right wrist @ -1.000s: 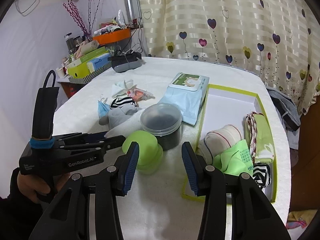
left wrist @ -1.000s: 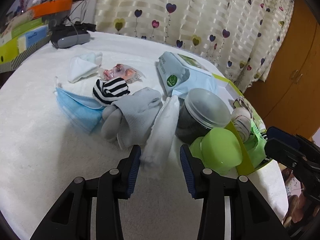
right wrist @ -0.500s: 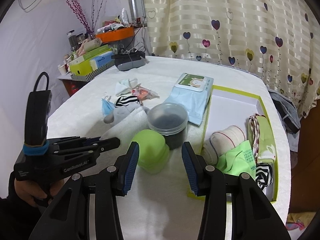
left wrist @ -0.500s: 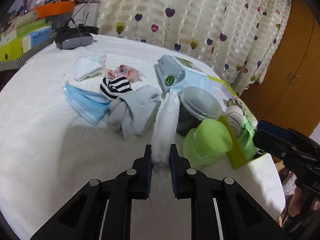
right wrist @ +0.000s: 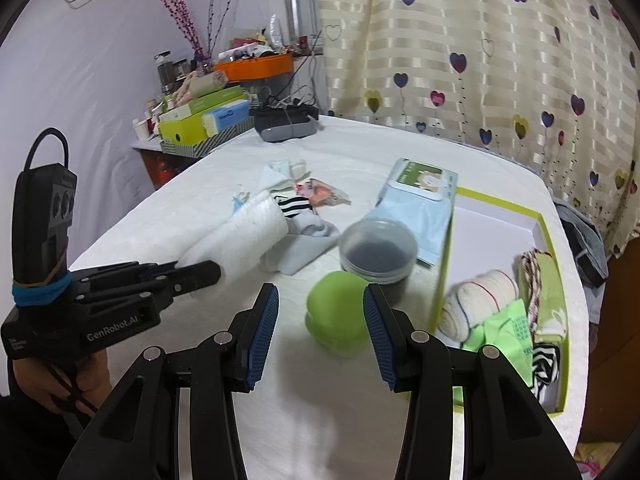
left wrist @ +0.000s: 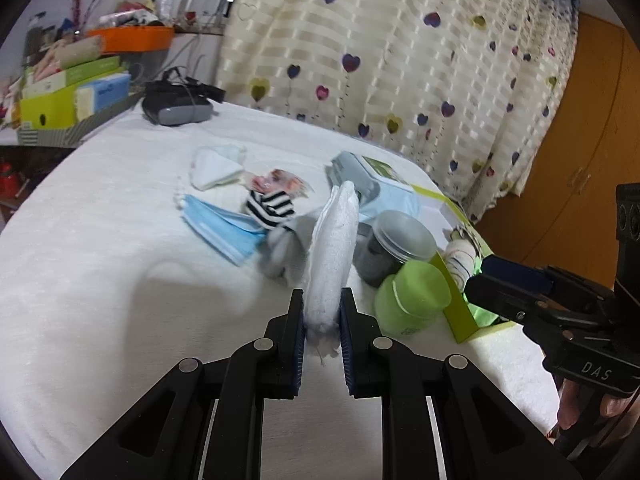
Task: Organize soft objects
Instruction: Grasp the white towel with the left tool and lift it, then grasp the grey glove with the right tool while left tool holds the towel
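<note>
your left gripper [left wrist: 321, 322] is clamped on the near end of a white folded cloth [left wrist: 334, 248], its blue pads pressed against both sides. the cloth stands up off the table [left wrist: 100, 280] and juts forward, over the grey sock [left wrist: 284, 252] and the striped sock [left wrist: 272, 208] lying behind it. a blue face mask [left wrist: 220, 228] lies flat to the left of those socks, and a white mask [left wrist: 212, 166] sits further back.

your right gripper [right wrist: 318, 330] hangs wide apart and grips nothing; between its fingers, further off, you see the green container [right wrist: 336, 320] on the table, touching the dark jar with the clear lid [right wrist: 378, 252] behind it. a pack of wipes [right wrist: 420, 196] lies beyond the jar, leaning on the edge of the green-rimmed box [right wrist: 496, 228].

inside that box, at its near end, sit a cream rolled sock [right wrist: 476, 308], a green cloth [right wrist: 508, 332], a patterned green cloth [right wrist: 548, 292] and a zebra-striped sock [right wrist: 546, 364]. the far part of the box shows bare white floor.
</note>
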A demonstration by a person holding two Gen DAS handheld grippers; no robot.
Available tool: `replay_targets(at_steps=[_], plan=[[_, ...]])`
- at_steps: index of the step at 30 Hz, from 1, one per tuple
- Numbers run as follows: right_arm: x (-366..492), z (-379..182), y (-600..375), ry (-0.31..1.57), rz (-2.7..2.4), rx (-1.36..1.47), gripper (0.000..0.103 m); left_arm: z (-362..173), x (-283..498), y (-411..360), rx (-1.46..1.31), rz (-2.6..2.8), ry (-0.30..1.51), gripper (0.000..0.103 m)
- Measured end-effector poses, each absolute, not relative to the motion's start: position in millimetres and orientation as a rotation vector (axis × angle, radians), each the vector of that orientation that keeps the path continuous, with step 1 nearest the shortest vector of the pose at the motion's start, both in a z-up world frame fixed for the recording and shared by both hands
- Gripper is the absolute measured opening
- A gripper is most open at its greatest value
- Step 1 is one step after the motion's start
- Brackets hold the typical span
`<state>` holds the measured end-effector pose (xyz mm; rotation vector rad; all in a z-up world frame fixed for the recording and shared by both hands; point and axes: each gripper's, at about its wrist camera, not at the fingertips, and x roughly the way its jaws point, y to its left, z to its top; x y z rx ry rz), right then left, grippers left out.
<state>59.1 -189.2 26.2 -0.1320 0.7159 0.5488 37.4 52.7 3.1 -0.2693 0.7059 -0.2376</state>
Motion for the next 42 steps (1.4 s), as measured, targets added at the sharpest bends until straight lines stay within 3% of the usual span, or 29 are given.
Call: replay_targets(at_steps=[22, 39, 42], plan=[[121, -9, -90, 0.835, 0.595, -0.311, 0.045, -9, 36, 125, -0.371, -0.122, 0.675, 0.015], [142, -32, -58, 0.883, 0.507, -0.477, 0.045, -20, 40, 137, -0.397, -0.116, 0.685, 0.015], [144, -33, -58, 0.879, 0.506, -0.466, 0.026, -20, 39, 136, -0.398, -0.115, 0.684, 0.015]])
